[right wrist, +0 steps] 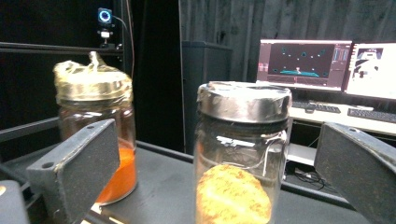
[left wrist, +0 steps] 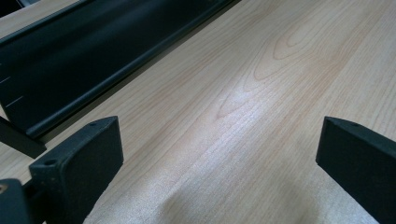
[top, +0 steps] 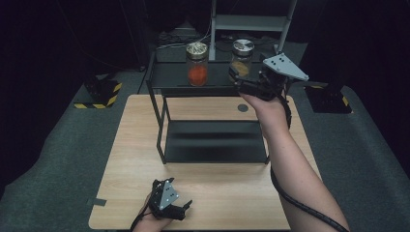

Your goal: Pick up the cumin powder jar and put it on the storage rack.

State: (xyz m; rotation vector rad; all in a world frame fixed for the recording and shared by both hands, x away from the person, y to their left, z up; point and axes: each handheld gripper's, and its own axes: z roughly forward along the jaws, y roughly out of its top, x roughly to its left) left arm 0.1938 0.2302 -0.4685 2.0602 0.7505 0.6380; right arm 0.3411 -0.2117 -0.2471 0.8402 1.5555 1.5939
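Note:
Two glass jars stand on the top shelf of a black metal rack (top: 159,77). The left jar (top: 197,63) holds orange powder under a gold lid. The right jar (top: 241,59) has a silver lid and a yellow-brown lump inside. My right gripper (top: 237,79) is raised to the top shelf and open, its jaws on either side of the silver-lidded jar (right wrist: 240,154), apart from the glass. The orange jar (right wrist: 95,126) stands to its left in the right gripper view. My left gripper (top: 186,209) rests open low over the table's front edge, nothing between its jaws (left wrist: 219,158).
The wooden table (top: 130,159) carries the rack, whose lower shelf (top: 215,140) lies bare. A dark round grommet (top: 242,108) sits behind the rack. Monitors and keyboards (right wrist: 327,65) stand far off behind the jars. Yellow-black striped bases (top: 101,94) sit on the floor at both sides.

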